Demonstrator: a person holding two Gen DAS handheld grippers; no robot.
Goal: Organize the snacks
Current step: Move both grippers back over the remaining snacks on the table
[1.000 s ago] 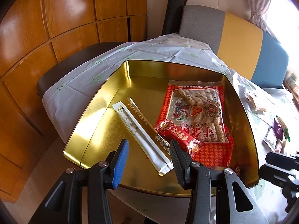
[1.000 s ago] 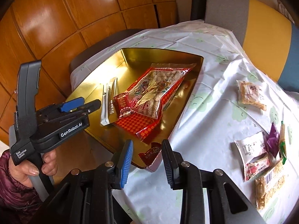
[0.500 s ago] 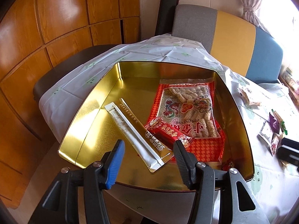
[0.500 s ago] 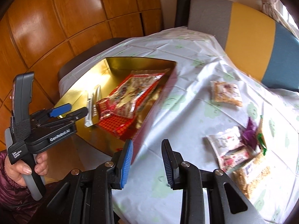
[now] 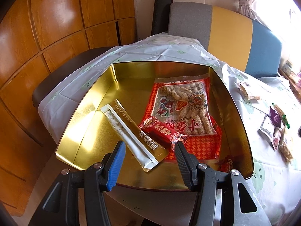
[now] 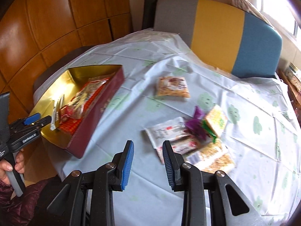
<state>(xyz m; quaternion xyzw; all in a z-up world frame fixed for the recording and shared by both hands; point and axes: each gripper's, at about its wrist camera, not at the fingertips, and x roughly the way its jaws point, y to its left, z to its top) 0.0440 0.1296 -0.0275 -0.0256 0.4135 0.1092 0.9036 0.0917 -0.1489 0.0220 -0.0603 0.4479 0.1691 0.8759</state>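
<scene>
Left wrist view shows us a gold tin [image 5: 80, 131] on the table [image 5: 267, 184], its inside shiny and its outer wall dark red in the right wrist view. Inside it we see a large red bag of sesame sticks [image 5: 186, 109] lying flat toward the right wall, a small red wrapped bar [image 5: 161, 130] resting across that bag's near left corner, and a long gold-and-white sachet [image 5: 131, 133] lying diagonally on the tin floor just beside the bar. A small red candy [image 5: 226, 163] sits in the near right corner. Our left tool [image 5: 148, 158] hovers over the near rim with its jaws spread and nothing between them.

From the right wrist view, our right tool [image 6: 148, 160] is also spread and empty, held above the tablecloth. Just ahead of it lies a loose pile of snack packets [image 6: 190, 139], white, purple, green and yellow ones overlapping, somewhat blurred. A single pale packet [image 6: 173, 86] lies apart from the pile, farther back, between it and the tin.
</scene>
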